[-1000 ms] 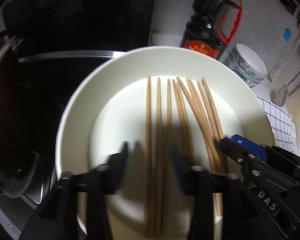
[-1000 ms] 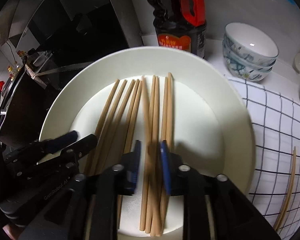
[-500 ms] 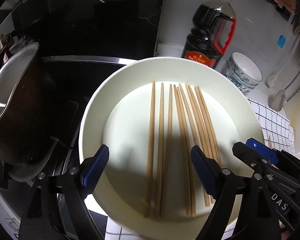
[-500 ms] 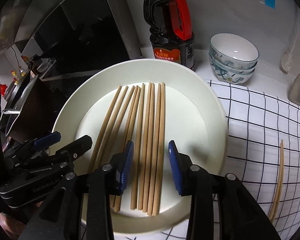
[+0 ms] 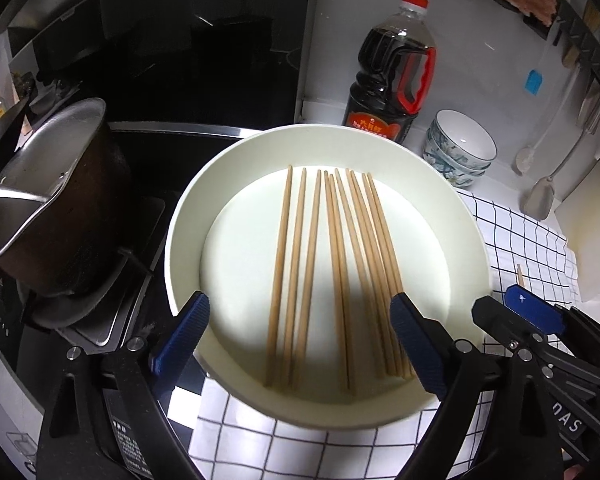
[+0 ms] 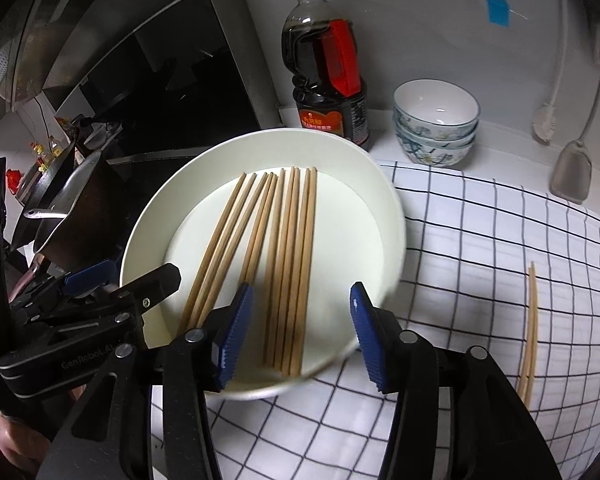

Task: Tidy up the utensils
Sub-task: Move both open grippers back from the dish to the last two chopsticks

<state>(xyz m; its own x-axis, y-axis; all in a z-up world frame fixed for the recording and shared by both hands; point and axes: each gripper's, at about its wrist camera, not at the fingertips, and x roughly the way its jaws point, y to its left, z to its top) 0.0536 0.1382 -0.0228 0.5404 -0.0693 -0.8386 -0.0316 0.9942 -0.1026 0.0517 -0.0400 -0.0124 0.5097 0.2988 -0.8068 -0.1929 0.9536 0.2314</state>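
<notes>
Both grippers hang over a white plate [image 5: 188,216] of wooden chopsticks [image 5: 340,272] on a kitchen counter, their jaws opening and gripping nothing. Seen from the left wrist camera, the left gripper [image 5: 300,336] stands spread nearly as wide as the plate's flat centre, its blue pads [image 5: 184,332] clear of the sticks on either side. Seen from the right wrist camera, the right gripper [image 6: 302,328] is about half open, its blue pads [image 6: 236,328] flanking the near ends of the right-hand bundle without pressing on them. The chopsticks lie side by side in the plate, points away from the cameras: three loosely spaced at the left, the others packed closer and fanning slightly toward the right. Two more chopsticks [image 6: 530,320] lie apart from the rest on the black-and-white checked cloth [image 6: 480,240], well to the right of the plate. Behind the plate stand a dark soy sauce bottle [image 5: 392,76] with a red cap and handle and, beside it, a stack of patterned bowls [image 5: 458,148]. A metal pot [image 5: 60,200] sits on the black stove to the left, and a ladle [image 6: 574,160] and brush hang at the wall on the right
</notes>
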